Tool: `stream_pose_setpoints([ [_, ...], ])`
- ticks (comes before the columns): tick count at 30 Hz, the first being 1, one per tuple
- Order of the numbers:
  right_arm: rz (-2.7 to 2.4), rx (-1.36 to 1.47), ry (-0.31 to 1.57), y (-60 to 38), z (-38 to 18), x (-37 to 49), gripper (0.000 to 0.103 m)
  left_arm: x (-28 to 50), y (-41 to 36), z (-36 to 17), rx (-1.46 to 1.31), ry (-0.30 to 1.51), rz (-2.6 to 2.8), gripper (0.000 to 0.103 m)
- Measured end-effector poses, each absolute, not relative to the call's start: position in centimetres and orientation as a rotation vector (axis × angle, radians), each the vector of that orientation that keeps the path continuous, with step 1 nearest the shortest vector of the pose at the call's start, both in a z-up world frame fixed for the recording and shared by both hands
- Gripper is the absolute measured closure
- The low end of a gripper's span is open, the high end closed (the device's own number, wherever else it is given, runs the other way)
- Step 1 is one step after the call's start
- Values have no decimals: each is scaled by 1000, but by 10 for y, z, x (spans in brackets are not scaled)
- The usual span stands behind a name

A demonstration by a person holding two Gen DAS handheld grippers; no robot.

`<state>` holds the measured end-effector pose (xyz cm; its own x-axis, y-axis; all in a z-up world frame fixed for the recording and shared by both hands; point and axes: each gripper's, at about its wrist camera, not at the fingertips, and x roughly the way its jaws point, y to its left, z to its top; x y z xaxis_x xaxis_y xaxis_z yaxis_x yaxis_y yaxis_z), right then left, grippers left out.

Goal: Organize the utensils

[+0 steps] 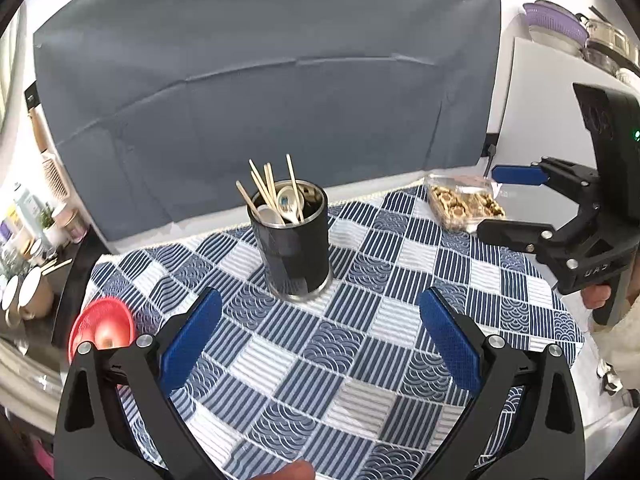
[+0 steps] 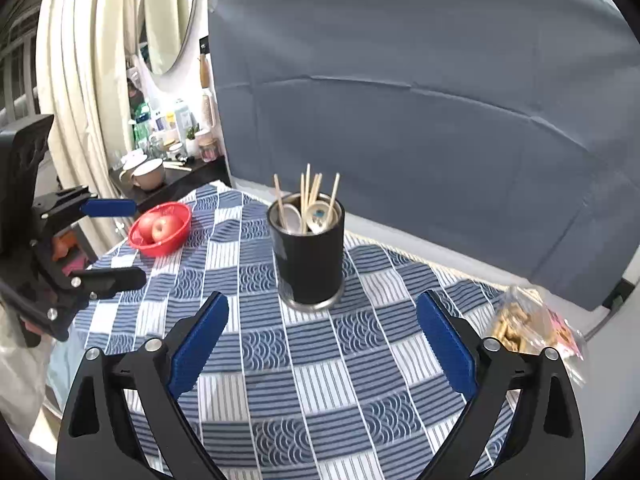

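Note:
A black cylindrical utensil holder [image 1: 294,248] [image 2: 309,256] stands upright in the middle of the table on a blue and white checked cloth [image 1: 340,344] [image 2: 304,360]. It holds several wooden chopsticks [image 1: 269,188] [image 2: 308,192] and white spoons [image 1: 289,200] [image 2: 320,213]. My left gripper [image 1: 320,320] is open and empty, just in front of the holder. My right gripper [image 2: 322,322] is open and empty, also just in front of it. Each gripper shows in the other's view: the right one [image 1: 504,200] at the right edge, the left one [image 2: 120,240] at the left edge.
A red basket with apples [image 2: 160,229] [image 1: 102,326] sits at the table's left edge. A clear pack of cookies [image 1: 462,204] [image 2: 528,326] lies at the right. A grey sheet [image 1: 260,92] hangs behind. A cluttered shelf with cups [image 2: 148,174] stands at the left.

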<state>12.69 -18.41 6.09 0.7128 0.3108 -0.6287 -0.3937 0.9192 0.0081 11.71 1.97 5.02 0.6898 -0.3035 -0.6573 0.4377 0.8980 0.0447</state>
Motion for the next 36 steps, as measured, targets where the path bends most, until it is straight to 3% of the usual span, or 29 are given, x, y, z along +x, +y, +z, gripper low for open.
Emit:
stream_pose_setpoints([
  [18, 310, -46, 730, -218, 41, 47, 9, 33, -1, 30, 22, 779, -236, 6],
  [36, 264, 11, 781, -232, 29, 7, 8, 3, -17, 9, 8, 848, -90, 6],
])
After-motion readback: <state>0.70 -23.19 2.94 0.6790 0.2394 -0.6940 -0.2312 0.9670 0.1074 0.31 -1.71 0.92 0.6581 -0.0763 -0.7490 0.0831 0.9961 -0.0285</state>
